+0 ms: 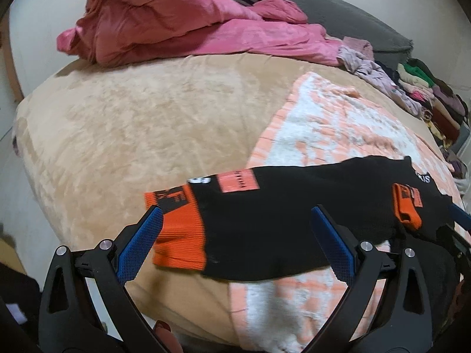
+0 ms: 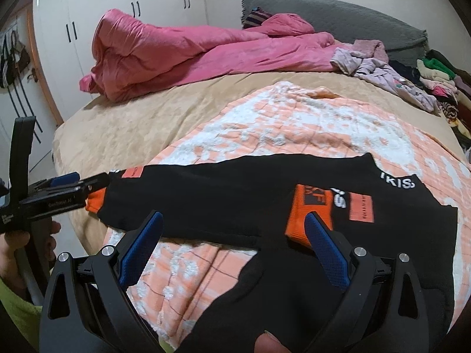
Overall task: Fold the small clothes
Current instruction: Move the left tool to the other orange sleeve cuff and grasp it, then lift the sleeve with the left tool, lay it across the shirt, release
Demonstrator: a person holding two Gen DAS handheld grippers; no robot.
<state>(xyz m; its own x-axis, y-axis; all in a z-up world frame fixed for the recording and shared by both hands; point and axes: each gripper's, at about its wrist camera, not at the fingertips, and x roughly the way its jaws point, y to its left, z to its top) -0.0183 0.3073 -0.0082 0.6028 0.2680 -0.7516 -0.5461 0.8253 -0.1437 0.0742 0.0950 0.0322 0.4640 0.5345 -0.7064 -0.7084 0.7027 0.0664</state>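
Clothing at the centre of both views is a black garment with orange cuffs (image 1: 282, 220), spread across a peach-and-white blanket (image 1: 332, 117) on a tan-covered bed (image 1: 117, 135). Left tongs (image 1: 237, 242) stand released, blue pads spread wide over the orange cuff at the garment's left end. Right tongs (image 2: 234, 245) are likewise released, one pad just over a folded-in orange cuff (image 2: 309, 211). Only the right wrist view shows the left tool from the side (image 2: 59, 194), a hand (image 2: 17, 247) gripping it, white lettering on the garment, and white wardrobe doors (image 2: 117, 8). Both views show a crumpled pink duvet (image 1: 176, 29) and stacked clothes (image 1: 426, 94) at the bed's far right edge.
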